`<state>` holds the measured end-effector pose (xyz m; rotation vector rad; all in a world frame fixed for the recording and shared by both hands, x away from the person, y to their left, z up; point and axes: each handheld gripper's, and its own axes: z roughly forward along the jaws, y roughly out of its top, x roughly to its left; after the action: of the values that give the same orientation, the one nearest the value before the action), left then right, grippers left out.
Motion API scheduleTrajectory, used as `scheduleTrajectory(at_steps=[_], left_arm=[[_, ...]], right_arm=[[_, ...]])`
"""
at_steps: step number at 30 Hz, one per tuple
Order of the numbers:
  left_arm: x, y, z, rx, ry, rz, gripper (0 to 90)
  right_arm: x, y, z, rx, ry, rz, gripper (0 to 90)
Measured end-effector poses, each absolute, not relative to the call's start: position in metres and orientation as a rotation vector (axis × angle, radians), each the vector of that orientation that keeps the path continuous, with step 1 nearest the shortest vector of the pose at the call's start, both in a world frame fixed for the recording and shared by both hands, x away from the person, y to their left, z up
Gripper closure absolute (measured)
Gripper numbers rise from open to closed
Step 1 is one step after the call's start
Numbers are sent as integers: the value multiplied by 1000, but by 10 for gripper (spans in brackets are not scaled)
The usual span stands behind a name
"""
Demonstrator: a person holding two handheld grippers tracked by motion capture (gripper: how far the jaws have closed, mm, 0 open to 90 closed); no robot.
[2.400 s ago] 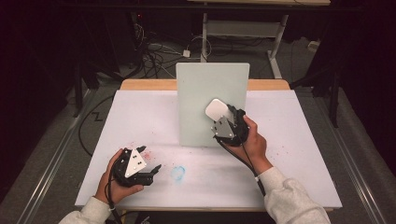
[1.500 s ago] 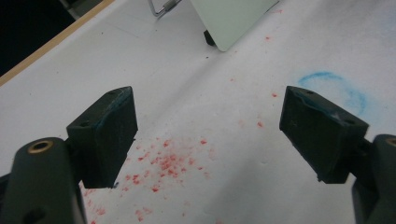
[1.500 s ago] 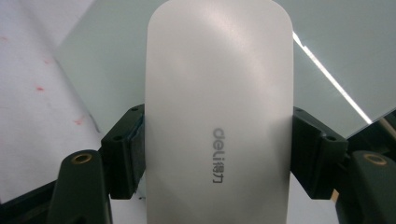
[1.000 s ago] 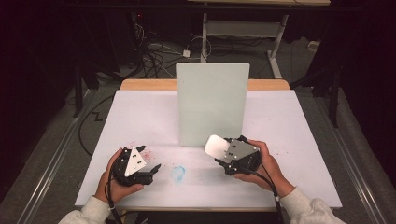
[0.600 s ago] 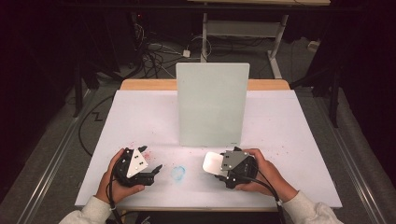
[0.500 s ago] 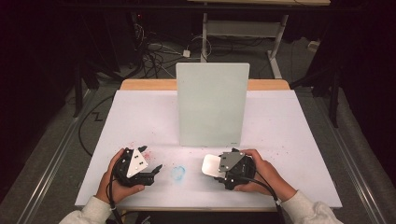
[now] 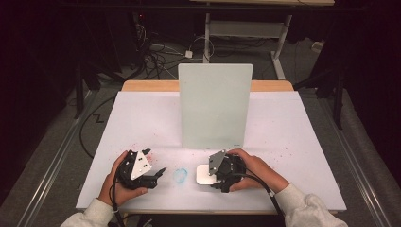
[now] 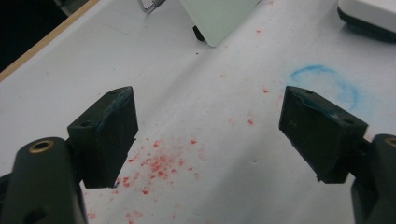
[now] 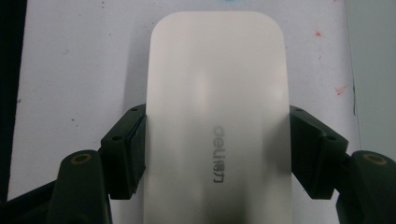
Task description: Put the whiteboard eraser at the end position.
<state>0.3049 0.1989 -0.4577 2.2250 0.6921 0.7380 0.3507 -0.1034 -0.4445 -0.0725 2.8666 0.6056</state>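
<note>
A: Where is the left claw (image 7: 158, 173)?
B: Left of the blue ring mark (image 7: 180, 175) on the desk (image 7: 142, 118); its 2 jaws stand wide apart, nothing between them.
A: And right of that mark?
B: The white eraser (image 7: 204, 174) lies there, just in front of the upright whiteboard (image 7: 215, 106). The right claw (image 7: 213, 176) is clamped on its 2 long sides.

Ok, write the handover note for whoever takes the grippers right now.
Right gripper: shut on the white eraser, low over the table in front of the upright whiteboard.
Left gripper: open, holds nothing, resting at the near left.
Done: the whiteboard looks clean.
Left: a blue ring mark lies on the table beside the eraser; probably wipe that, or set the eraser down. Red specks also remain.
</note>
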Motion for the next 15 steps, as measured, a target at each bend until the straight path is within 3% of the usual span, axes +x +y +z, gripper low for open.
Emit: scheduleTrajectory(at_steps=[15], left_arm=[[304, 199, -457, 2222, 689, 744, 187]], right_arm=[[343, -129, -423, 108, 2666, 900, 266]])
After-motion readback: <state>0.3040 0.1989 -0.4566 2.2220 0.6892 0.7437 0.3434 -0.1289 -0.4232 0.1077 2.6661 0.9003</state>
